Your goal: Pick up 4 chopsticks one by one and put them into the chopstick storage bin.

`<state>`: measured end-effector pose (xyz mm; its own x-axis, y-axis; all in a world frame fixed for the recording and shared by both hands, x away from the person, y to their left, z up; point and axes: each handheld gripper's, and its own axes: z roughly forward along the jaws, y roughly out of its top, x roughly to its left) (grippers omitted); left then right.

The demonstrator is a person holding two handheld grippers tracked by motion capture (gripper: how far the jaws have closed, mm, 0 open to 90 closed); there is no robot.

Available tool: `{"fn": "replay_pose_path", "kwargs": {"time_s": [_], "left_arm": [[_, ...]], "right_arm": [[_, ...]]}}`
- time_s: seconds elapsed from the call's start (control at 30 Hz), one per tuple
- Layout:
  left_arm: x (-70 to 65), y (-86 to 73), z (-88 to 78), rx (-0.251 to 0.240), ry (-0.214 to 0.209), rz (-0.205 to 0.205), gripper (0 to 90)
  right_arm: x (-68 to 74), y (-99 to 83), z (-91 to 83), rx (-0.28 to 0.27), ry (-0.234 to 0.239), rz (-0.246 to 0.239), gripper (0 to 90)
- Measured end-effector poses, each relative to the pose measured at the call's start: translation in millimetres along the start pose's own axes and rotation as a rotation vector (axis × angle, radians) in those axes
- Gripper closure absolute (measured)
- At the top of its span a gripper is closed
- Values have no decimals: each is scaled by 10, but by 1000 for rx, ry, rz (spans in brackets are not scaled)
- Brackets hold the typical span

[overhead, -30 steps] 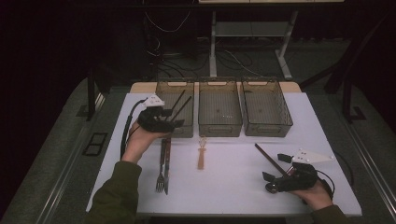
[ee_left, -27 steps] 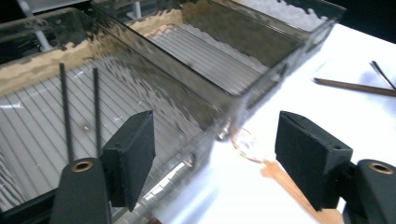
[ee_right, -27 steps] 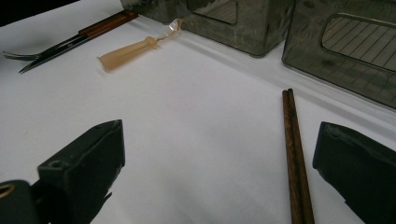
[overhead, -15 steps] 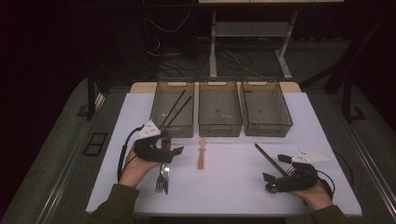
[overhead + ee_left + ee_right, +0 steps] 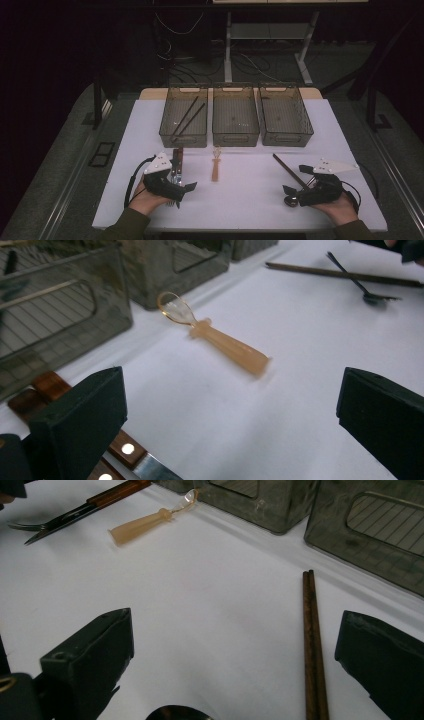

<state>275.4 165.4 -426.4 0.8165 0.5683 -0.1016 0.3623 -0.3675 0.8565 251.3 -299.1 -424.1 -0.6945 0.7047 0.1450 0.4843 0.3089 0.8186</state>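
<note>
Left gripper [image 5: 186, 187], held in the person's left hand [image 5: 145, 197], sits low on the white table sheet [image 5: 240, 200], in front of the left smoky clear plastic bin [image 5: 184, 121]. Jaws have just been opening; they now stand spread wide with nothing between them, bare sheet showing in the gap in the left gripper view. The wooden-handled metal fork and knife pair [image 5: 177, 162] lies flat on the sheet in front of the left bin, just beside and partly under the left gripper; its riveted brown handle [image 5: 117, 447] shows next to the gripper's own left jaw. Pale orange plastic spoon with a clear bowl [image 5: 216, 162] lies just right of that pair, in front of the middle bin [image 5: 235, 119], untouched. Two dark chopsticks [image 5: 187, 120] lean inside the left bin.

Right gripper [image 5: 289, 191], in the right hand [image 5: 339, 207], rests on the sheet in front of the right bin [image 5: 284, 118]. Jaws wide apart, gripping nothing. Brown wooden chopstick pair [image 5: 312, 640] lies between its jaws, apart from the pads. Dark metal spoon [image 5: 291, 200] lies just beside it.
</note>
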Motion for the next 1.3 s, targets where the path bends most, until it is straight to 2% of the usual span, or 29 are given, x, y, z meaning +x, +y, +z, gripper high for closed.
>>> {"fn": "replay_pose_path", "kwargs": {"time_s": [0.13,0.33,0.4,0.5,0.67,1.0,1.13,1.3], "left_arm": [[-43,-40,6,18,-5,35,0],[-25,-77,24,36,-14,36,0],[-18,-80,16,28,-13,33,0],[-10,-78,2,19,-14,31,0],[-12,-80,5,19,-23,29,0],[-12,-85,7,23,-24,24,0],[-16,-84,5,21,-26,28,0],[-15,-83,7,18,-27,26,0]], "right_arm": [[-41,29,-25,18,-30,-10,26],[-173,22,-81,49,-66,2,71],[-211,9,-101,65,-72,2,127],[-256,-11,-126,86,-84,7,159],[-315,-48,-170,118,-87,26,295],[-325,-150,-270,183,-85,11,599],[-355,-210,-323,200,-80,18,689],[-358,-227,-302,226,-65,28,776]]}}
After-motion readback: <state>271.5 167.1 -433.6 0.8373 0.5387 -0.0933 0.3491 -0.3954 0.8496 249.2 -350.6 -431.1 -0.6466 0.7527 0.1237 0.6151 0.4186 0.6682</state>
